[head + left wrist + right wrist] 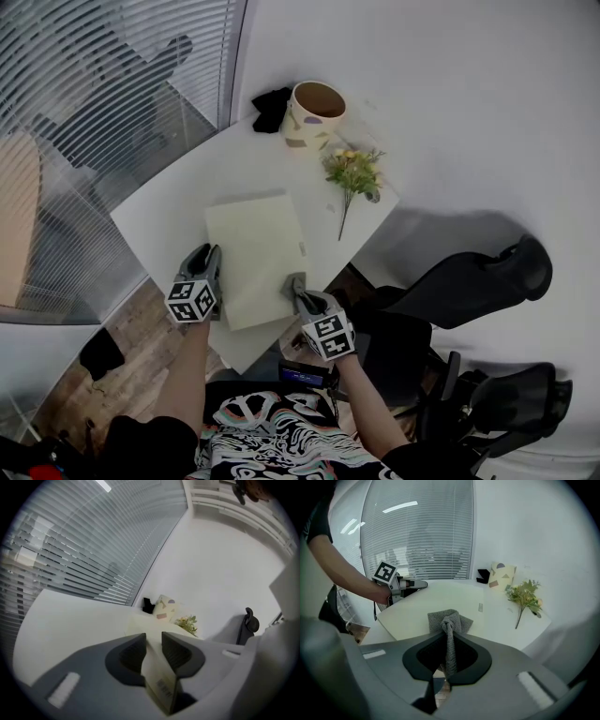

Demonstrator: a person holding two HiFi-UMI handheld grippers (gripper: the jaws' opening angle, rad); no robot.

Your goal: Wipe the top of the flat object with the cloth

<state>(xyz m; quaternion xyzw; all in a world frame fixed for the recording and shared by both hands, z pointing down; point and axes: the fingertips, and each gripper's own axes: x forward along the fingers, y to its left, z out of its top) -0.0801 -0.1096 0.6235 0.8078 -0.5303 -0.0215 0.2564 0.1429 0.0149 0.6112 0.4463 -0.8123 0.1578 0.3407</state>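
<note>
A white table (164, 220) points one corner toward us. Wood floor shows below it at seven o'clock, slatted blinds (103, 94) run along the ten o'clock side, and dark office chairs (469, 281) stand on pale floor at four o'clock.

Nearest us, both grippers work at the table's near corner. The left gripper (210, 255) sits at eight o'clock of the flat object (255, 253), right at the table's left edge. In the left gripper view we see its jaws nipped onto the thin left edge of this pale yellow panel.

The right gripper (298, 287) sits at five o'clock of the flat object, and the table's right edge runs just beside it. Its jaws are pinched on a grey knitted cloth (449, 620). The bunched free end of the cloth lies at the flat object's right edge, close to its near corner.

The flat object lies flat in the middle of the table, with its near edge close to the table's corner. Open tabletop spreads beyond it toward twelve o'clock and beside it toward ten o'clock.

Farther out, a flower sprig (354, 173) lies at one o'clock, apart from the flat object and near the right edge. At the far corner, at twelve o'clock, stands a cream pot (314, 114), with a black object (271, 108) just beside it on its left.
</note>
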